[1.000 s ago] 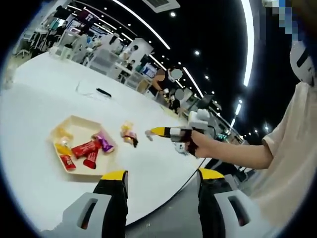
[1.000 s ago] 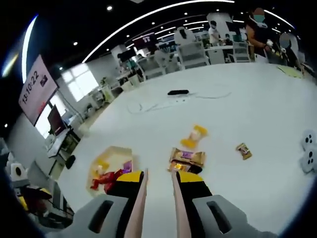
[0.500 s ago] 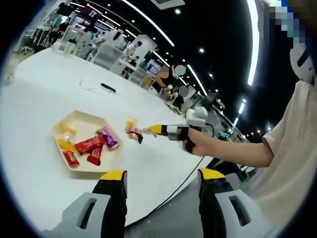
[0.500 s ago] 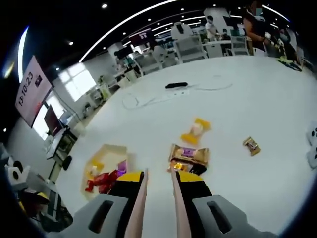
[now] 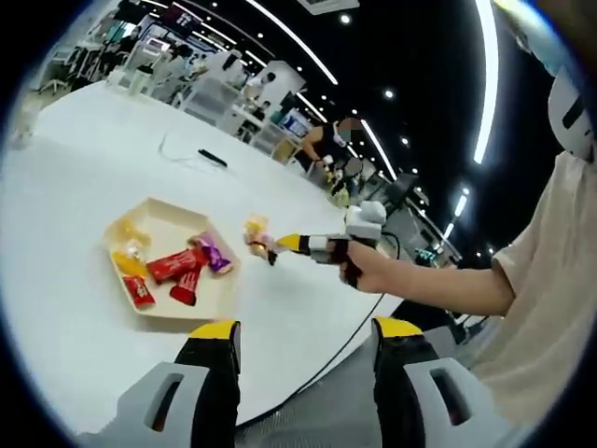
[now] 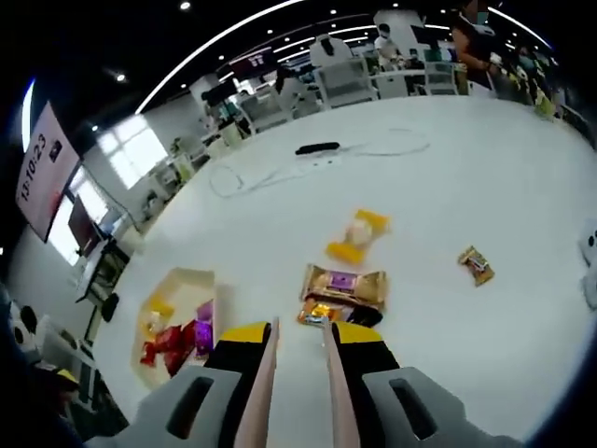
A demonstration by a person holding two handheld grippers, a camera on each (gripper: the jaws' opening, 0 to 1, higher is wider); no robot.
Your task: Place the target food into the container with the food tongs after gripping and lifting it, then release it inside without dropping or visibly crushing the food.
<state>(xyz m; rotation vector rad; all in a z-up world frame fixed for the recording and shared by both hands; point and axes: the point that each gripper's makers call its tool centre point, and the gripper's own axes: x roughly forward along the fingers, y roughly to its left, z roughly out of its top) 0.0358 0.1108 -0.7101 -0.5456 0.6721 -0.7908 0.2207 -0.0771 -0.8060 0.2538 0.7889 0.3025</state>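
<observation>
A cream hexagonal tray [image 5: 159,217] [image 6: 175,278] on the white table holds several wrapped snacks, red, yellow and purple. Beside it lie a gold and purple snack packet [image 6: 343,287] [image 5: 260,245] and a yellow wrapped candy [image 6: 356,235] [image 5: 254,223]. My right gripper [image 6: 298,331] is shut on the food tongs [image 6: 264,373], whose two pale blades stand slightly apart, their tips just short of the gold packet. In the left gripper view, a person's hand holds that right gripper [image 5: 291,244] beside the loose snacks. My left gripper [image 5: 298,332] hangs open near the table's edge, with nothing between its jaws.
A small brown packet [image 6: 476,264] lies apart to the right. A black device with a thin cable [image 6: 317,147] [image 5: 213,158] sits further back on the table. A white object [image 6: 590,250] is at the right edge. Desks, chairs and people stand behind.
The right gripper with the tongs has moved closer to the gold packet, towards the tray. The left gripper stays open; its view has shifted slightly.
</observation>
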